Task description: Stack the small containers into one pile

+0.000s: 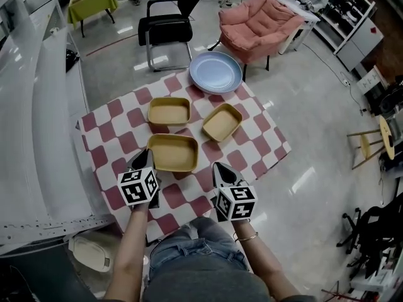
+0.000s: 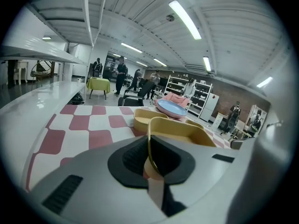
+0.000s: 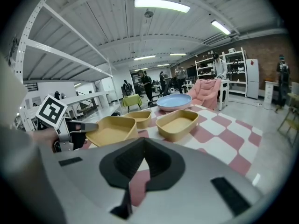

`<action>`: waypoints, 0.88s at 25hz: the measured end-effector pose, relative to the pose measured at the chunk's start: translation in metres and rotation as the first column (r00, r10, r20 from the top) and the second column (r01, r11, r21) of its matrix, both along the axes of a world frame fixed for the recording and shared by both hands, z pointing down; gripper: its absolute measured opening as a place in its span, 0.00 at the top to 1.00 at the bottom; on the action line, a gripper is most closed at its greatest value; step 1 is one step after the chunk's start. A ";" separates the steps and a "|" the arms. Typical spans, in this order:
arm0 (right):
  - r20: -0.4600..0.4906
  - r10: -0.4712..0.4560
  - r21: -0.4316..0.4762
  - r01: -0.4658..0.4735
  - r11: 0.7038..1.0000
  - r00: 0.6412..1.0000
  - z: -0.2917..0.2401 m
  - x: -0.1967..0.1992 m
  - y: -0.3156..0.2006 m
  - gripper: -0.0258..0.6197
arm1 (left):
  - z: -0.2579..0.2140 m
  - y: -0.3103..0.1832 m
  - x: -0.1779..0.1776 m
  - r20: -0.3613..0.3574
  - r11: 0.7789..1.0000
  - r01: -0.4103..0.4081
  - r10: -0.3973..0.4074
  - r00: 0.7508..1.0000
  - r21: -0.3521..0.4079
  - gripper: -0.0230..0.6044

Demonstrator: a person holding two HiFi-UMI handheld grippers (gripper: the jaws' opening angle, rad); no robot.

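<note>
Three tan containers stand on the red-and-white checked table (image 1: 264,145). My left gripper (image 1: 147,158) is shut on the left rim of the nearest container (image 1: 172,152); in the left gripper view that thin rim runs between the pads (image 2: 133,158) and the container (image 2: 187,130) stretches ahead. In the right gripper view the held container (image 3: 110,132) looks tilted, with the left gripper (image 3: 88,125) at its edge. A second container (image 1: 169,111) sits behind it and a third (image 1: 221,122) to the right. My right gripper (image 1: 221,168) hovers near the front edge, shut on nothing (image 3: 144,143).
A pale blue plate (image 1: 216,72) lies at the table's far edge. Beyond it are a black chair (image 1: 169,25) and a pink armchair (image 1: 259,19). A long white bench (image 1: 38,118) runs along the left. My knees are at the table's near edge.
</note>
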State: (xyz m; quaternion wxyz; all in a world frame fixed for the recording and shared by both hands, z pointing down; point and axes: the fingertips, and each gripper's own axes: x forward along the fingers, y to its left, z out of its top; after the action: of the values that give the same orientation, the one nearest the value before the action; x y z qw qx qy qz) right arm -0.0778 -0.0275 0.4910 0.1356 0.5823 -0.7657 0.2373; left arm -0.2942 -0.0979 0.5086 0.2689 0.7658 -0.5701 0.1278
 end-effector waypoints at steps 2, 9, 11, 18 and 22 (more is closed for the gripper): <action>-0.005 0.010 0.006 -0.010 1.000 1.000 -0.002 0.006 0.000 0.95 | -0.002 -0.002 0.004 -0.005 1.000 -0.004 0.004 1.000 0.005 0.92; -0.011 0.023 0.010 -0.023 1.000 1.000 -0.004 0.034 -0.011 0.95 | -0.011 -0.017 0.030 -0.012 1.000 -0.003 0.004 1.000 0.029 0.92; -0.004 0.016 0.008 -0.016 1.000 1.000 -0.002 0.044 -0.017 0.95 | -0.012 -0.022 0.039 -0.012 1.000 0.006 -0.005 1.000 0.030 0.92; -0.008 -0.050 0.021 0.051 0.998 0.999 -0.007 0.088 -0.045 0.95 | -0.022 -0.036 0.068 -0.013 0.994 0.095 -0.095 0.995 0.044 0.92; -0.003 -0.103 0.013 0.104 0.995 0.995 -0.004 0.115 -0.062 0.94 | -0.032 -0.040 0.087 -0.055 0.985 0.169 -0.166 0.985 0.045 0.92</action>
State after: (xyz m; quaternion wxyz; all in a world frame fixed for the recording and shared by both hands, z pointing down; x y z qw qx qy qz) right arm 0.0372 -0.0896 0.4867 0.1448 0.5429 -0.7962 0.2245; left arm -0.2071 -0.1378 0.4770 0.2740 0.7246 -0.6284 0.0711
